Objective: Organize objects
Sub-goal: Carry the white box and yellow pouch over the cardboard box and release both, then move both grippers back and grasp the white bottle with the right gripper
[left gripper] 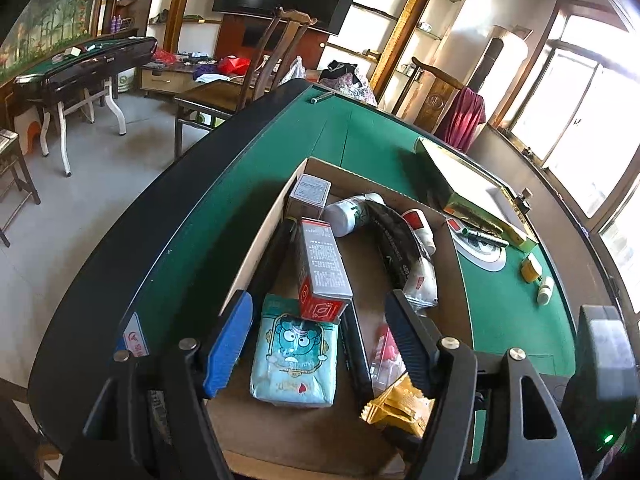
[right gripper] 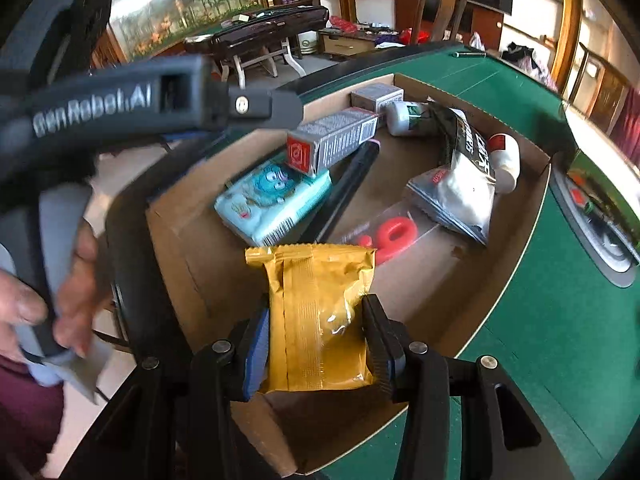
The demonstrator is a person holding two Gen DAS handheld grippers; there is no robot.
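A cardboard box [left gripper: 260, 240] stands on the green table and holds several things. Among them are a light-blue tissue pack [left gripper: 294, 360], a red-and-grey carton [left gripper: 324, 268] lying on it, a white bottle [left gripper: 348, 212] and a black pouch [left gripper: 394, 240]. My left gripper [left gripper: 320, 340] hangs open over the tissue pack, with nothing pressed between its pads. My right gripper [right gripper: 318, 348] is shut on a yellow snack packet [right gripper: 320, 300] over the box's near end [right gripper: 188, 264]. A red ring in a clear bag [right gripper: 394, 236] lies just beyond the packet. A hand [right gripper: 60, 300] holds the left gripper's handle.
On the green felt [left gripper: 360, 140] to the right of the box lie a gold-green flat box [left gripper: 472, 196], a small yellow box [left gripper: 531, 268] and a small white bottle [left gripper: 545, 290]. A pen [left gripper: 322, 97] rests at the far edge. Wooden chairs stand behind the table.
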